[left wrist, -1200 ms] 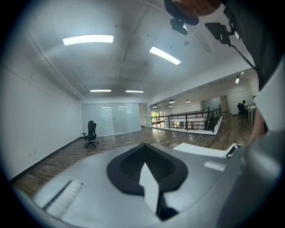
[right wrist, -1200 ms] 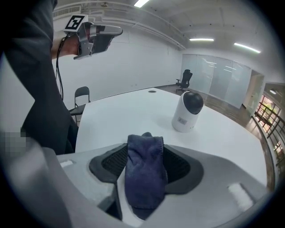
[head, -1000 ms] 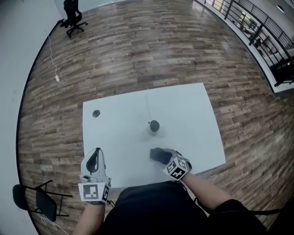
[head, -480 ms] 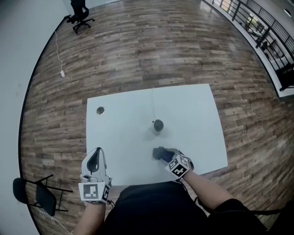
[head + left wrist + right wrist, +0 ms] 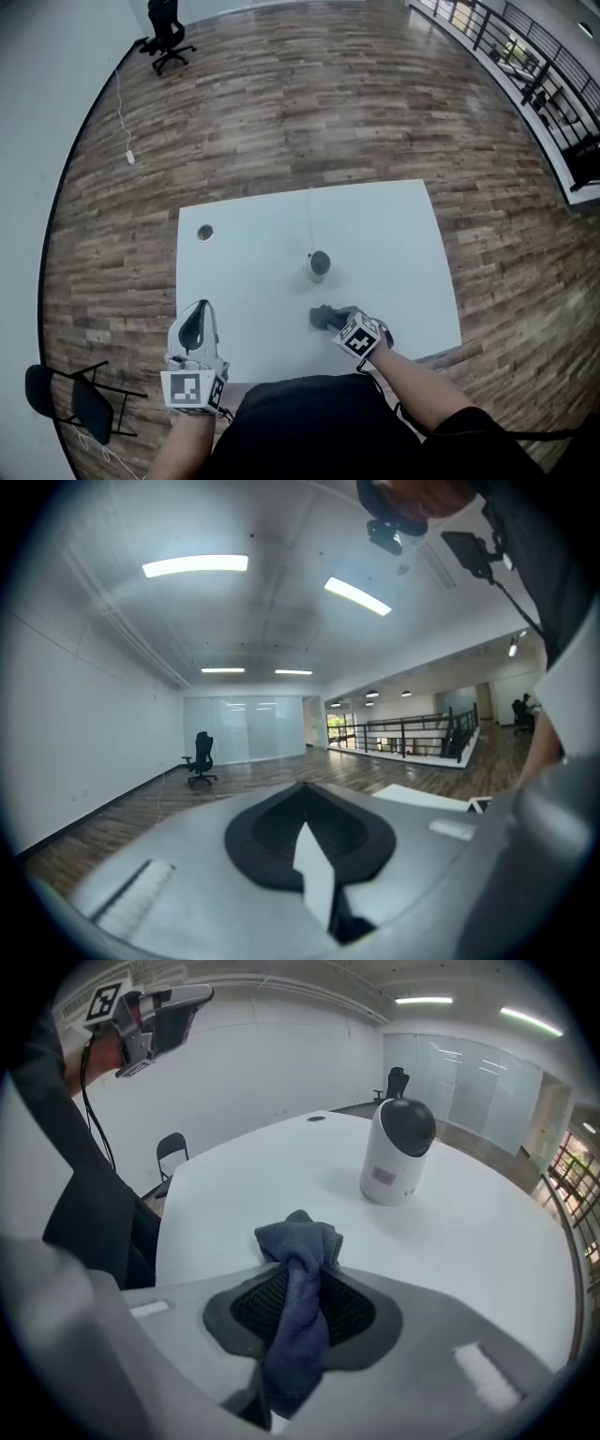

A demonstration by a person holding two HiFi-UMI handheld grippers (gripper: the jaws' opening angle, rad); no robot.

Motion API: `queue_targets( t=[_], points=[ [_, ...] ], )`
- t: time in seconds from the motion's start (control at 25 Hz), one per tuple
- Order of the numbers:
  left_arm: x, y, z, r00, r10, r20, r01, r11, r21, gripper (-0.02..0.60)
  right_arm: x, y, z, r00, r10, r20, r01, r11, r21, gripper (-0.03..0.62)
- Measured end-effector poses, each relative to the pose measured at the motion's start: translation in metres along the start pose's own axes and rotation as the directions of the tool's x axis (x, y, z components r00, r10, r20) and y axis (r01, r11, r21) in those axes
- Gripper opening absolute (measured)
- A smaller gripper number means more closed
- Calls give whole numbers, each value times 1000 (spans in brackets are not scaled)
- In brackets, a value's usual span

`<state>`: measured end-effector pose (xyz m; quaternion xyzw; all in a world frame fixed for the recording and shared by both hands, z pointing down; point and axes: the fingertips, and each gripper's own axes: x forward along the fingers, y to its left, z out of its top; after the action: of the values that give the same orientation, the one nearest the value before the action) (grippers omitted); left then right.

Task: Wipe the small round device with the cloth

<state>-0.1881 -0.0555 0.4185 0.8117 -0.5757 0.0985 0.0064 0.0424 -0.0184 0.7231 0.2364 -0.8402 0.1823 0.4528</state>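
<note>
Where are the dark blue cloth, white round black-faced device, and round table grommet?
dark blue cloth [image 5: 300, 1297], right gripper view, twisted middle.
white round black-faced device [image 5: 403, 1180], right gripper view, white lower body.
round table grommet [image 5: 205, 232], head view, its centre.

R gripper [image 5: 328, 319] tilted down, jaws just closed on cloth [image 5: 298, 1241]; L gripper [image 5: 195, 315] level, jaws together.

The person's torso [image 5: 309, 427] hid part of the bench's [image 5: 234, 281] near edge. A small round thing [image 5: 205, 232] near its far left corner was too small to identify. A thin line [image 5: 310, 220] from the small round device [image 5: 319, 264] to the far edge was too fine to tell.
</note>
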Motion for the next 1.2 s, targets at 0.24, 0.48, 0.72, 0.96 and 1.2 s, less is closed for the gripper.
queue_targets(
  t=[0.24, 0.48, 0.72, 0.96, 1.2],
  points=[
    [1, 1, 7, 1000, -5, 22, 5, 1000, 17, 8, -2, -7, 9, 999, 19, 41, -21, 998, 65, 80],
    [3, -1, 7, 999, 5, 35, -6, 1000, 17, 8, -33, -27, 45, 981, -42, 191, 23, 994, 104, 75],
    [3, -2, 7, 1000, 2, 31, -3, 1000, 14, 7, -73, -58, 106, 918, -145, 368, 111, 988, 112, 75],
    [2, -4, 8, 1000, 5, 29, -5, 1000, 24, 8, -88, -92, 143, 892, -201, 404, 173, 979, 105, 75],
    [-4, 0, 8, 1000, 27, 10, -28, 999, 26, 8, -82, -118, 155, 889, -248, 385, 230, 969, 93, 75]
  ],
)
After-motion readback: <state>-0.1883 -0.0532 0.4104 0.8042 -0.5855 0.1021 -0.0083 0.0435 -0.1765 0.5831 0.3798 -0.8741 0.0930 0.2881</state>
